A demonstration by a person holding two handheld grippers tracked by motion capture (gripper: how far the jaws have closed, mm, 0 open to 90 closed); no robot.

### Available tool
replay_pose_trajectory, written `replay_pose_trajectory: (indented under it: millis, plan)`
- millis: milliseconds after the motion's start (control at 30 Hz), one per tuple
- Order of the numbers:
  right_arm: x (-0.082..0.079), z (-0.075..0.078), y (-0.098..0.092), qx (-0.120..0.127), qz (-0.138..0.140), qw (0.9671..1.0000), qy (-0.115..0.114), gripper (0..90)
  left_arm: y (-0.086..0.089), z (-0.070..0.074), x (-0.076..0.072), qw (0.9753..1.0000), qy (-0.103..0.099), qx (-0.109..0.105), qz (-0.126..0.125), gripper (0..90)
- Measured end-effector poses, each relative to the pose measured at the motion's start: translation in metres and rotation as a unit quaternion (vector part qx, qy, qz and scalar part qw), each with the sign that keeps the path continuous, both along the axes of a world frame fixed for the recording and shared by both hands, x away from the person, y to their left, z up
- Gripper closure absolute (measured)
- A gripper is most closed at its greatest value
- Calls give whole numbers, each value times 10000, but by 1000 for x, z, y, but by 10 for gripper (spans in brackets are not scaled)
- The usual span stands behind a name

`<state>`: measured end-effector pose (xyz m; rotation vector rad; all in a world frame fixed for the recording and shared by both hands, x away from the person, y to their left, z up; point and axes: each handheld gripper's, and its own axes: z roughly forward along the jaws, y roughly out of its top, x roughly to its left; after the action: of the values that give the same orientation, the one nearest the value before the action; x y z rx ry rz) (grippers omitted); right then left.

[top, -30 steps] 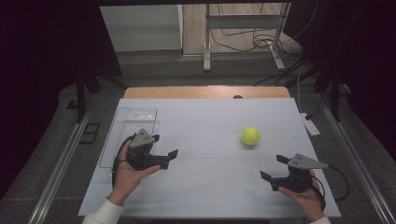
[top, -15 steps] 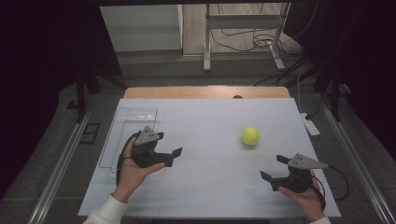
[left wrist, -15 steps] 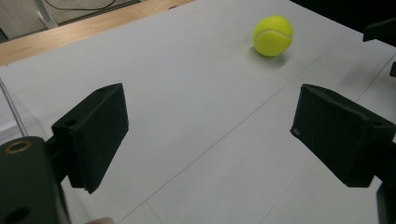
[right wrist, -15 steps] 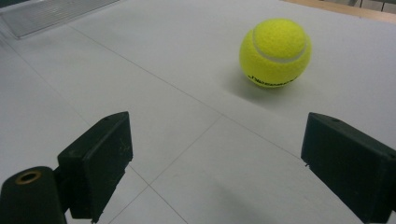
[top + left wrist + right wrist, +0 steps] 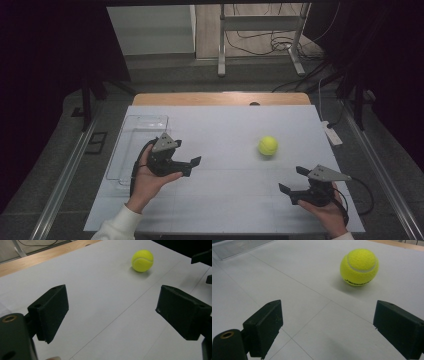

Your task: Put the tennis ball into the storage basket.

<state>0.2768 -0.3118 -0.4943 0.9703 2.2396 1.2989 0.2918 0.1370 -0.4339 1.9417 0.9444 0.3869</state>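
Observation:
A yellow tennis ball (image 5: 268,145) rests on the white table (image 5: 225,125), right of centre. My left gripper (image 5: 192,167) hovers left of the middle, open and holding nothing, pointing right toward the ball (image 5: 142,260). Near the front right edge my right gripper (image 5: 294,181) is open too, aimed left and away from me, with the ball (image 5: 359,267) a short way beyond its jaws. Both grippers are well apart from the ball.
A clear plastic tray (image 5: 131,150) lies at the table's left side, just behind my left hand; its corner (image 5: 237,247) appears far off in the right gripper view. A wooden strip (image 5: 220,98) borders the far edge. A white power strip (image 5: 332,134) lies off the table's right edge.
My left gripper has moved right and slightly away from me, toward the table's middle. The right gripper and the ball have stayed put.

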Motion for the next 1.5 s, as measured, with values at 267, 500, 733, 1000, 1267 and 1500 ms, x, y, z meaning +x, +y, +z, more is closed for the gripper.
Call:
replay_pose_trajectory:
  millis: [267, 500, 733, 1000, 1267, 1500]
  plan:
    - [0, 0, 0, 20, 13, 10000, 6, 94, -7, 1, 5, 10000, 10, -9, -58, 117]
    - [0, 0, -1, -5, 1, 10000, 1, 95, -14, 3, 8, 9999, -1, -15, -126, 117]
    - [0, -1, 0, -31, -3, 10000, 8, 94, -19, 4, 10, 9998, 2, -9, -180, 117]
    - [0, -1, -1, -19, -4, 10000, 7, 95, -24, 4, 13, 9997, 8, 4, -233, 116]
    - [1, -1, -1, -37, -1, 10000, 0, 94, -29, 4, 16, 9996, 25, 11, -275, 116]
    - [1, -1, -1, -30, 7, 10000, -3, 94, -36, 3, 20, 9993, 48, 57, -360, 116]
